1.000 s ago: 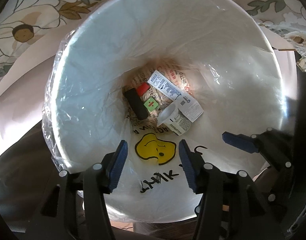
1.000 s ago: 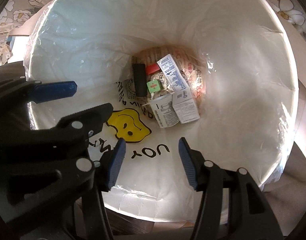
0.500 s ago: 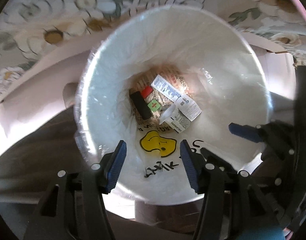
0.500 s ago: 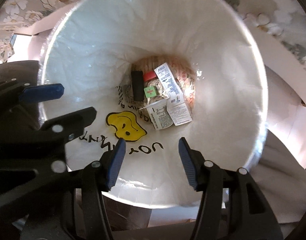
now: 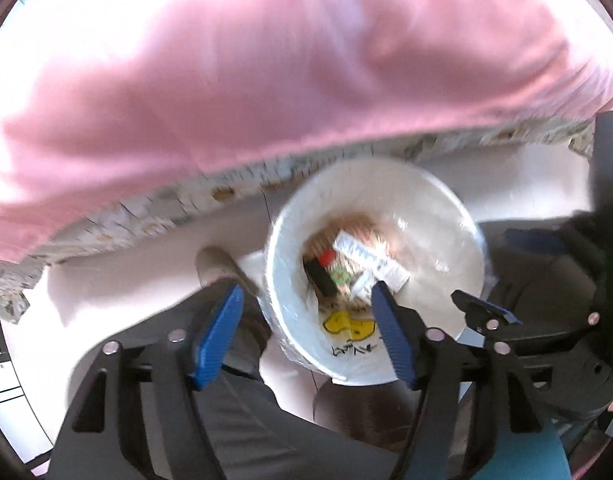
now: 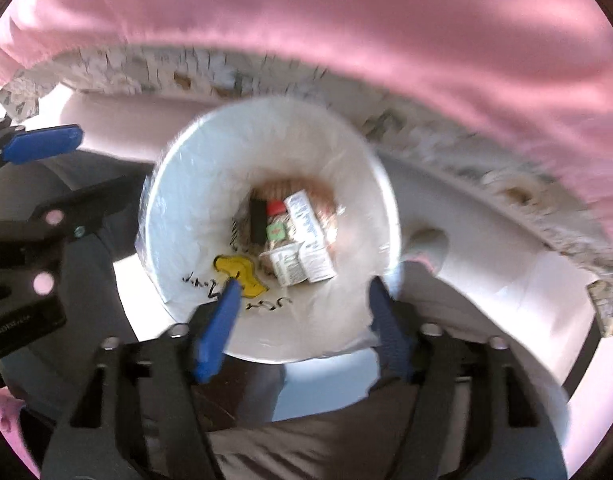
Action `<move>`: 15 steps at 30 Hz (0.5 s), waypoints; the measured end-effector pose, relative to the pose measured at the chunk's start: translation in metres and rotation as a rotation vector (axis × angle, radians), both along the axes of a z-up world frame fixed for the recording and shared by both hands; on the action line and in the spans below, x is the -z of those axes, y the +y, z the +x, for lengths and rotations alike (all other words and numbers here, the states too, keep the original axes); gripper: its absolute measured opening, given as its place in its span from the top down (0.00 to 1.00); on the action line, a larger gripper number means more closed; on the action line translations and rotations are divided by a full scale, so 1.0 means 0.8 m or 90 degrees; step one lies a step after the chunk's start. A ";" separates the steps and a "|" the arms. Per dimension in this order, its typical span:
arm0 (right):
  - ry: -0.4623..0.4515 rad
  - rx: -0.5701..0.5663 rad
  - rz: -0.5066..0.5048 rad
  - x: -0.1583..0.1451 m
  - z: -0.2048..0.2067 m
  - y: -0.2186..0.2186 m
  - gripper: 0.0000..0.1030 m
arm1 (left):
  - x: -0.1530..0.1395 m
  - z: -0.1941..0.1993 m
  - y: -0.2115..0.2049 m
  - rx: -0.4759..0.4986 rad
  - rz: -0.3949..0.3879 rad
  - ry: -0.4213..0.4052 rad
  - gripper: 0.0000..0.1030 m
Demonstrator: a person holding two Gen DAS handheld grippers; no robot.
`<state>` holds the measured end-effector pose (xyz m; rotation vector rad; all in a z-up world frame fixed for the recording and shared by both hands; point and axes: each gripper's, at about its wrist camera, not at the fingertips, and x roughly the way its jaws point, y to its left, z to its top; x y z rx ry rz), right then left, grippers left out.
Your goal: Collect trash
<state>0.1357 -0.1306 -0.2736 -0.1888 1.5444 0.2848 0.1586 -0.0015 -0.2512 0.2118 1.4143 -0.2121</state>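
1. Two grippers over a white bin, both views blurred by motion.
2. Left gripper (image 5: 306,336): jaws wide apart, holding nothing, blue pads either side of the bin's near-left rim in the left wrist view.
3. Right gripper (image 6: 304,328): jaws wide apart, nothing between them, framing the bin's near rim in the right wrist view.
4. White bin (image 5: 434,216) lined with a clear plastic bag, standing on a pale floor (image 5: 138,272); seen from above in both views, also at (image 6: 186,208).
5. Trash at the bottom of the bin: white printed carton (image 6: 310,236), black oblong item (image 6: 257,220), small red piece (image 6: 275,208), green square with a red mark (image 6: 276,232), smaller printed cup or pack (image 6: 286,266) touching the carton's near end. Same pile in the left view, carton at (image 5: 370,258).
6. Yellow smiley print (image 6: 240,270) and black lettering on the bag's near inner wall.
7. Pink cloth (image 5: 286,60) filling the far half of both frames, floral-patterned fabric edge (image 5: 154,208) just below it, beside the bin's far side.
8. Each gripper visible at the other view's edge, right one at right in the left view, left one at left in the right view.
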 end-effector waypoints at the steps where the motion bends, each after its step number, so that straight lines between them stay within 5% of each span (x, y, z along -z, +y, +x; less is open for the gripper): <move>1: -0.007 0.001 0.000 -0.008 0.001 0.000 0.33 | -0.010 0.000 0.000 0.001 0.001 -0.014 0.30; 15: -0.210 0.033 0.025 -0.193 -0.024 -0.036 0.23 | -0.190 -0.051 -0.001 0.006 -0.010 -0.230 0.09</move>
